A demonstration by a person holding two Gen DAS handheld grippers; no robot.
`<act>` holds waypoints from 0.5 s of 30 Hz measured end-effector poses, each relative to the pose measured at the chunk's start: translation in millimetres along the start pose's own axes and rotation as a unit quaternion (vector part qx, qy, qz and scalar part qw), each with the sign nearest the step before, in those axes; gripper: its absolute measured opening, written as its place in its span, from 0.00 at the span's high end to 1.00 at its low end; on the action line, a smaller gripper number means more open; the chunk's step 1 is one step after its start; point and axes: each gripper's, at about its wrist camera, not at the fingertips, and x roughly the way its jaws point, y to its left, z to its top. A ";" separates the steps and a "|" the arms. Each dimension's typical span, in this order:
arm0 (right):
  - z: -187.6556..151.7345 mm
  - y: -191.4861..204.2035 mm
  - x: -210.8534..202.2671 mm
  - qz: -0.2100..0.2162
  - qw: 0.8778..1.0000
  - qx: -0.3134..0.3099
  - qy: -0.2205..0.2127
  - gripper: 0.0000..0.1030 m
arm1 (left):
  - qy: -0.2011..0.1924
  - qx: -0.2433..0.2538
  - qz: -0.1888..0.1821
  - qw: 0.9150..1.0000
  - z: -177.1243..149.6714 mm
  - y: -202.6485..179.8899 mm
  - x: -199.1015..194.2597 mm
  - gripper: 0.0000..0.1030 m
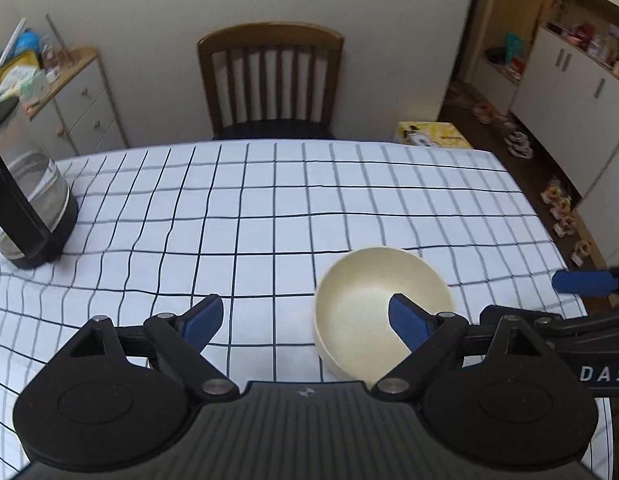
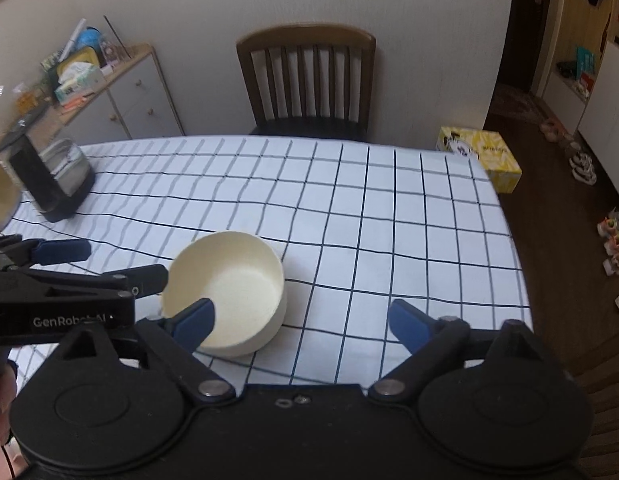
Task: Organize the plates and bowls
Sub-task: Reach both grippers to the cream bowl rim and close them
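The left gripper (image 1: 305,322) has its two blue-padded fingers spread wide apart, gripping nothing; its right finger pad (image 1: 405,322) sits in front of the cream bowl (image 1: 369,292) and covers part of the bowl's near rim and inside, so whether pad and bowl touch cannot be told from this view. The bowl stands upright on the checked tablecloth (image 1: 269,208), just ahead of and to the right of that gripper's midline. Farther right, one blue fingertip of the right gripper (image 1: 581,282) pokes in from the frame edge, the rest of it cut off. Far to the left ahead stands a glass kettle (image 1: 25,200) with a black base and handle, its top cropped. In the right wrist view the right gripper (image 2: 301,324) is likewise wide open and empty; the bowl (image 2: 229,280) lies ahead-left of it, with the left finger pad (image 2: 193,326) overlapping the bowl's near wall. The left gripper (image 2: 105,264) reaches in from the left, one dark finger at the bowl's far-left rim, contact unclear. A pale curved object at the far left edge is too cropped to identify. Beyond the table stand a wooden chair (image 2: 307,80) and, to the right, a yellow tissue box (image 2: 481,156).
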 end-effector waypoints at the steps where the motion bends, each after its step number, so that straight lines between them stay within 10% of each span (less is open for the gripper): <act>1: 1.3 -1.3 7.2 0.001 1.000 0.003 0.006 0.17 | 0.006 -0.006 -0.001 1.000 1.0 1.4 6.1 0.12; 6: 6.5 -1.9 35.2 0.005 1.000 0.009 0.027 0.27 | 0.034 -0.023 0.002 0.999 2.7 4.1 34.2 0.15; 15: 7.1 2.6 61.9 0.017 0.998 0.015 0.054 0.55 | 0.068 -0.020 0.009 0.997 -1.8 1.0 62.6 0.66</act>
